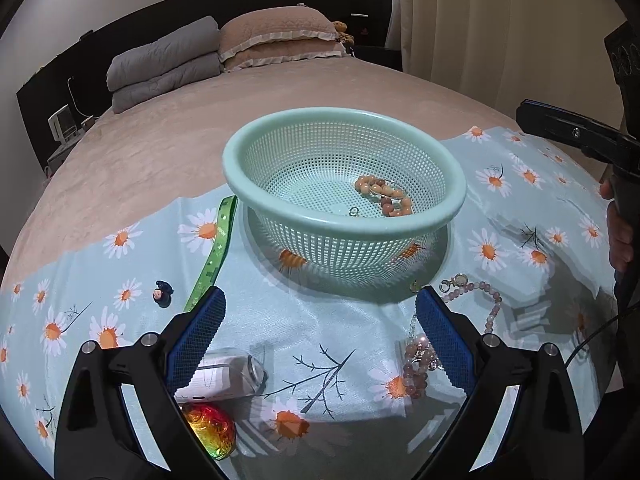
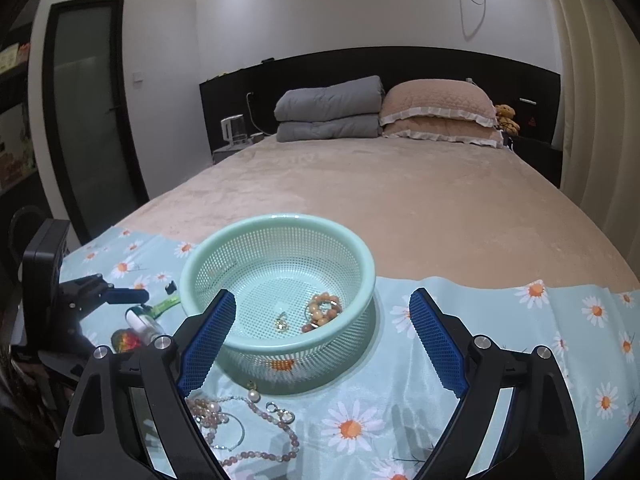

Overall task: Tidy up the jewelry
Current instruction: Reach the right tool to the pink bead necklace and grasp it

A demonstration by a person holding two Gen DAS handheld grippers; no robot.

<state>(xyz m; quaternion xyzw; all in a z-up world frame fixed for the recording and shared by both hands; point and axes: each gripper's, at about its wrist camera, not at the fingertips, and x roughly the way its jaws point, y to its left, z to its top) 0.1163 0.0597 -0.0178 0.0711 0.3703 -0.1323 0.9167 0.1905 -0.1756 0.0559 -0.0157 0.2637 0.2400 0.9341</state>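
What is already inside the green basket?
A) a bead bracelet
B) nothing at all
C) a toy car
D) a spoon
A: a bracelet of round orange-brown beads lies on the bottom of the basket, with a small metal piece beside it; the right wrist view shows the same.

A mint-green perforated basket [image 1: 280, 184] stands upright on the daisy-print cloth [image 1: 320, 340], close to the cloth's far edge. Inside it, on the right of its floor, lies a coiled orange-and-brown bead bracelet [image 1: 385, 196], with a small ring [image 1: 353, 211] beside it. A pinkish bead necklace [image 2: 260, 420] with pearls sprawls loose on the cloth, just off the basket's near side.
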